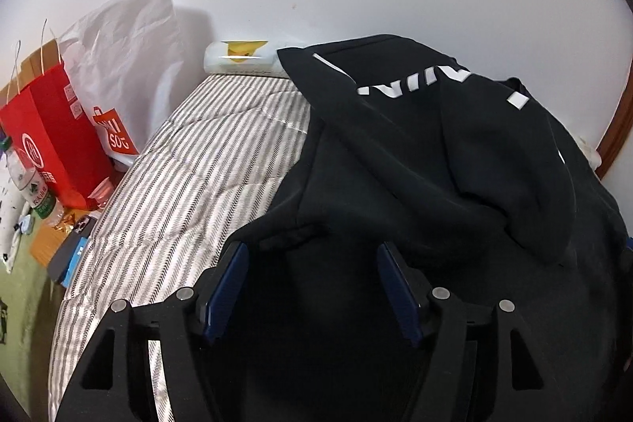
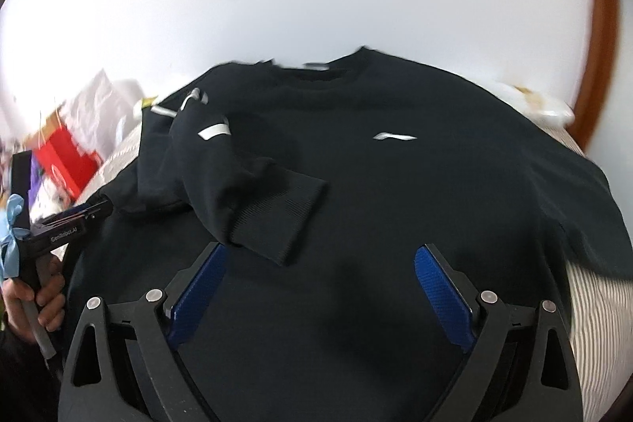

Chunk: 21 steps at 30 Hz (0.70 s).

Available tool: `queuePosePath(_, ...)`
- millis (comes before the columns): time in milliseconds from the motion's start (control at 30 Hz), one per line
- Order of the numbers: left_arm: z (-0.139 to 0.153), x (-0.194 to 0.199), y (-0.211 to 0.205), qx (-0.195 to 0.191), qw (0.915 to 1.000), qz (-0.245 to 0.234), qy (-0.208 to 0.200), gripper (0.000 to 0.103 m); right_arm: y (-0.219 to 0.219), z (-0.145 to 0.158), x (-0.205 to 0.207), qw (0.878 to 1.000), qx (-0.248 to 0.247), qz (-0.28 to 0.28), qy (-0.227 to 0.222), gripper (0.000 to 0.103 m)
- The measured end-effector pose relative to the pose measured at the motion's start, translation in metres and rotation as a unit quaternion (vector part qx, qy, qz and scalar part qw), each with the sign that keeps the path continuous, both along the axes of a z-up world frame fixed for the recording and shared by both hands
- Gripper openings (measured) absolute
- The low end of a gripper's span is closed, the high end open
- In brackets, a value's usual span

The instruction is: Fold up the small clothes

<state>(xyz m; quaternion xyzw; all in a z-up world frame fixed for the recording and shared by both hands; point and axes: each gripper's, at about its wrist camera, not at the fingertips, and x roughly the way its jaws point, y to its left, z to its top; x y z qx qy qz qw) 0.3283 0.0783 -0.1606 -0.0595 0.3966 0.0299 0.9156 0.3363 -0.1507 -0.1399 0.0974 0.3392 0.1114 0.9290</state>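
Note:
A black sweatshirt (image 2: 395, 184) with a small white chest logo lies spread on a striped bed. Its left sleeve (image 2: 253, 192) is folded across the body, ribbed cuff toward the middle. In the left wrist view the same sweatshirt (image 1: 415, 165) shows bunched, with white lettering. My left gripper (image 1: 312, 252) is open just above the garment's lower left edge, nothing between its blue pads. It also shows in the right wrist view (image 2: 91, 208), held by a hand. My right gripper (image 2: 320, 256) is wide open over the sweatshirt's lower body, empty.
The striped bedcover (image 1: 190, 176) runs to a white wall. A red paper bag (image 1: 51, 145), a white bag (image 1: 126, 66), a water bottle (image 1: 35, 184) and small items crowd the left side. A wooden bed frame (image 2: 601, 46) curves at the right.

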Motion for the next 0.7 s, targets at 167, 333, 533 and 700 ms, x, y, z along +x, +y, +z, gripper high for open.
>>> queuePosePath(167,-0.011,0.006,0.003,0.017,0.9997,0.002,0.016,0.065,0.016,-0.014,0.043,0.999,0.036,0.020,0.031,0.095)
queuePosePath(333,-0.011,0.011,0.005,0.026,0.9996,0.008,0.008,0.065,0.024,-0.035,0.075,0.994,0.084,0.027,0.065,0.089)
queuePosePath(533,-0.013,0.013,0.025,0.005,0.9986,0.053,0.006,0.025,0.042,-0.023,0.078,0.995,0.066,0.067,0.032,0.015)
queuePosePath(700,-0.016,0.013,0.049,-0.044,0.9960,0.077,0.009,0.007,-0.004,0.008,0.057,0.996,0.078,0.045,-0.013,0.014)
